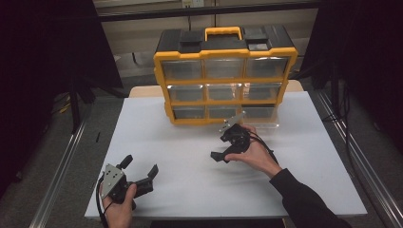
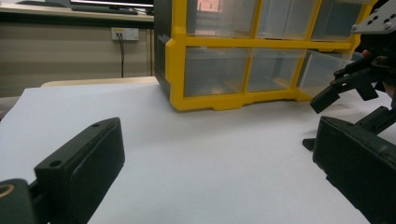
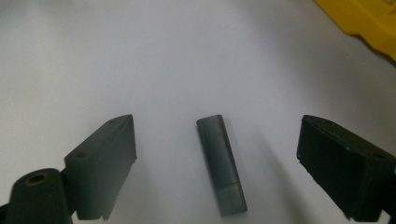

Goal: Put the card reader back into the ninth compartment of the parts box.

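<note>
The right gripper hangs spread over a small dark grey, flat oblong stick lying on the white counter, touching neither pad. Closing off-centre could skid or flip it away. The left gripper, spread and empty, rests near left. The far yellow-framed organiser of clear plastic drawers looks empty; its bottom-right drawer stands pulled out.

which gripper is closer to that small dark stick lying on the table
Right. The right gripper hangs directly over the small dark stick, which lies between its open jaws, untouched. The left gripper sits open at the table's near left corner, well away.
</note>
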Available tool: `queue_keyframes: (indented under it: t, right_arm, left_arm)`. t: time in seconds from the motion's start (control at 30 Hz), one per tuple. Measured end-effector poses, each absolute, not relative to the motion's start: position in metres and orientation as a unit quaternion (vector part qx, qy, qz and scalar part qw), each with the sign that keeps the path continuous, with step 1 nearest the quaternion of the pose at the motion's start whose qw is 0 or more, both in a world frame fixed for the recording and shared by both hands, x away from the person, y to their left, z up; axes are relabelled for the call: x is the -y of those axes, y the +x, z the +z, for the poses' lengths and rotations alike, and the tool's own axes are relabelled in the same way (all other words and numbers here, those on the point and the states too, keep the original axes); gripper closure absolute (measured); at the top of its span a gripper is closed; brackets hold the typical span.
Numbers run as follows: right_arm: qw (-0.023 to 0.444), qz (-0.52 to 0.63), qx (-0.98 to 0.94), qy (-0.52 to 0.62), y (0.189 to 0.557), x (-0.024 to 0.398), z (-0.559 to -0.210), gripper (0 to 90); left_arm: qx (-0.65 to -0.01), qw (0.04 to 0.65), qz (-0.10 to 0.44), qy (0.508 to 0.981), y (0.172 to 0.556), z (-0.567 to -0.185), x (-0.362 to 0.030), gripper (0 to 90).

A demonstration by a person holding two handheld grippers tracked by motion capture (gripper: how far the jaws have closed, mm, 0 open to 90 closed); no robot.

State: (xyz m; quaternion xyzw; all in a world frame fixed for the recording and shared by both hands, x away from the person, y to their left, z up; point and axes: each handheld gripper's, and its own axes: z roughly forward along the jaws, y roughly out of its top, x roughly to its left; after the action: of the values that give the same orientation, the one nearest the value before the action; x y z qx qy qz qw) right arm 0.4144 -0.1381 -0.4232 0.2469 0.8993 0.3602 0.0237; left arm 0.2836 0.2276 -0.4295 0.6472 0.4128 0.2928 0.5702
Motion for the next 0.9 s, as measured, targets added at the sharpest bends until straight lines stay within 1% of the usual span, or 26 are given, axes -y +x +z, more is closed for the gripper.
queue_keyframes:
  t: [0.13,0.3,0.37,0.43,0.47,0.5,0.57,0.63,0.8,0.9]
  right_arm:
    - [0.016,0.333,-0.912,0.239,0.417,0.132,-0.423,13.5]
    - [0.012,0.311,-0.921,0.236,0.422,0.131,-0.426,18.3]
    - [0.016,0.301,-0.925,0.23,0.424,0.132,-0.428,22.4]
    - [0.017,0.3,-0.926,0.231,0.427,0.132,-0.429,23.0]
    - [0.019,0.291,-0.927,0.235,0.427,0.132,-0.429,27.1]
    - [0.02,0.287,-0.93,0.228,0.428,0.131,-0.43,29.0]
    - [0.015,0.279,-0.934,0.224,0.43,0.128,-0.43,29.4]
    - [0.009,0.271,-0.937,0.22,0.43,0.126,-0.431,34.6]
    - [0.0,0.254,-0.944,0.212,0.429,0.124,-0.435,43.7]
    - [0.011,0.249,-0.947,0.202,0.429,0.124,-0.434,48.4]
  left_arm:
    - [-0.413,0.571,0.294,0.646,0.283,-0.429,-0.228,2.3]
    - [-0.413,0.57,0.293,0.647,0.284,-0.43,-0.228,2.3]
    - [-0.412,0.569,0.294,0.648,0.284,-0.43,-0.228,2.3]
    - [-0.413,0.569,0.292,0.649,0.284,-0.43,-0.228,2.3]
    - [-0.413,0.568,0.293,0.649,0.284,-0.43,-0.228,2.3]
    - [-0.413,0.568,0.292,0.649,0.284,-0.43,-0.228,2.3]
    - [-0.412,0.568,0.292,0.649,0.284,-0.43,-0.228,2.2]
    - [-0.412,0.568,0.292,0.649,0.284,-0.43,-0.228,2.3]
    - [-0.412,0.569,0.291,0.65,0.284,-0.43,-0.228,2.3]
    - [-0.409,0.567,0.292,0.652,0.284,-0.43,-0.228,2.3]
